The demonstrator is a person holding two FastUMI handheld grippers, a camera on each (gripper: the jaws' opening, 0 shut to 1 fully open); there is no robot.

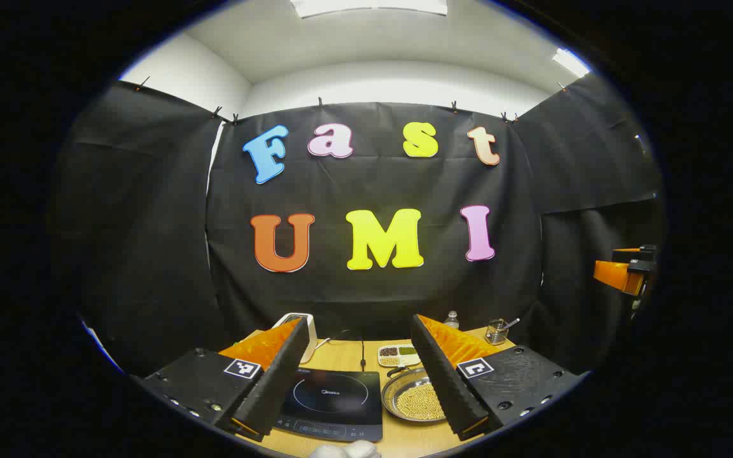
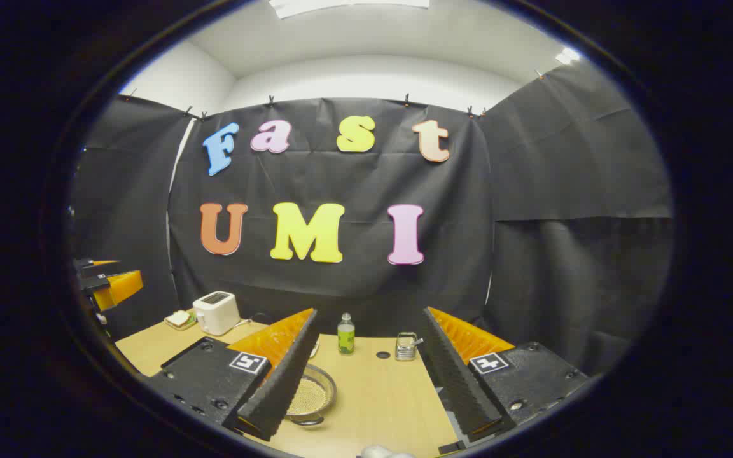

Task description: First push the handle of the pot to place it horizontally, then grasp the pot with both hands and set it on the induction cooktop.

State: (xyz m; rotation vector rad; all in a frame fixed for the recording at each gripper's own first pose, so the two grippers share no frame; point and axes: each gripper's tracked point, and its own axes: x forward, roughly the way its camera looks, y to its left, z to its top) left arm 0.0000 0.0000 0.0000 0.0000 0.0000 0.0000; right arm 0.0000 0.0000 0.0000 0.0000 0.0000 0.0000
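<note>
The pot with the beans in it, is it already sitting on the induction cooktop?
No: in the left gripper view the pot rests on the wooden table just right of the induction cooktop, whose glass top is bare.

Each gripper carries two long wedge-shaped fingers with ribbed, sawtooth inner faces, backed by ridged side panels. The left gripper (image 1: pixel 359 381) and right gripper (image 2: pixel 366 381) both have flat textured base plates studded with round screws, each bearing a small square black-and-white fiducial marker near the finger root.
</note>
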